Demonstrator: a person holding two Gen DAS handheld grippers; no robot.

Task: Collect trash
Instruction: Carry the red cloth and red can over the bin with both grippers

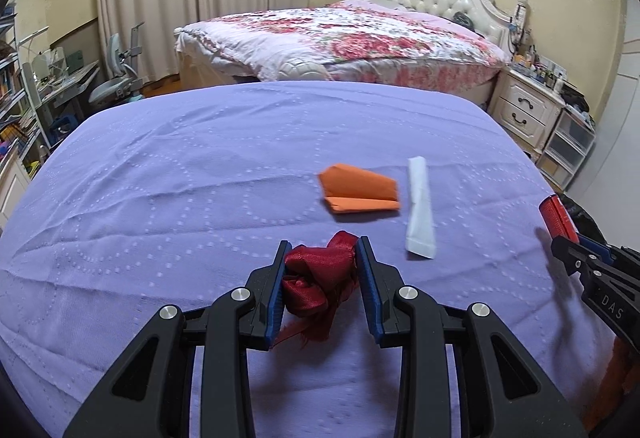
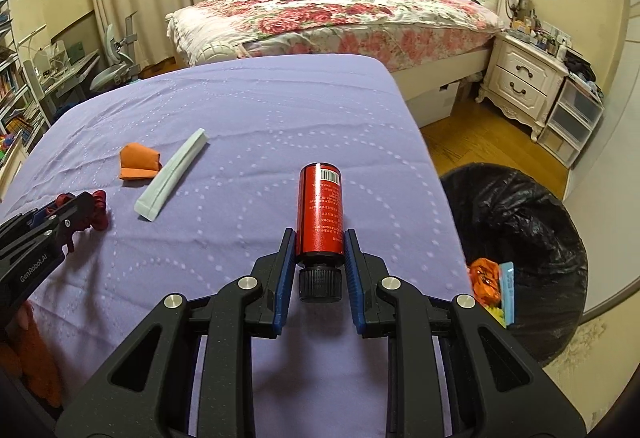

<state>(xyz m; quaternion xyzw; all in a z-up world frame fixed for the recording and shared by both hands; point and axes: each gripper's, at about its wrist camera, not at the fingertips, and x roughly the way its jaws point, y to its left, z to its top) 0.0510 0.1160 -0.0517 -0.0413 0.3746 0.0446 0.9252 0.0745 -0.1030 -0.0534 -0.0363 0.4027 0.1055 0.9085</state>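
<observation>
Left hand-held gripper [image 1: 322,250] is pinching a crumpled dark red satin ribbon [image 1: 320,278] on the purple quilted worktop [image 1: 180,197]; folded orange paper [image 1: 358,193] and a white paper strip [image 1: 419,207] lie beyond, to the right.

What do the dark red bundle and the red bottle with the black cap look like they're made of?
Dark red bundle, pinched in the left gripper: probably satin-like ribbon fabric, shiny, creased, frayed threads.
Red bottle, in the right gripper: likely plastic, matte printed label, ribbed black cap; metal isn't excluded.
</observation>
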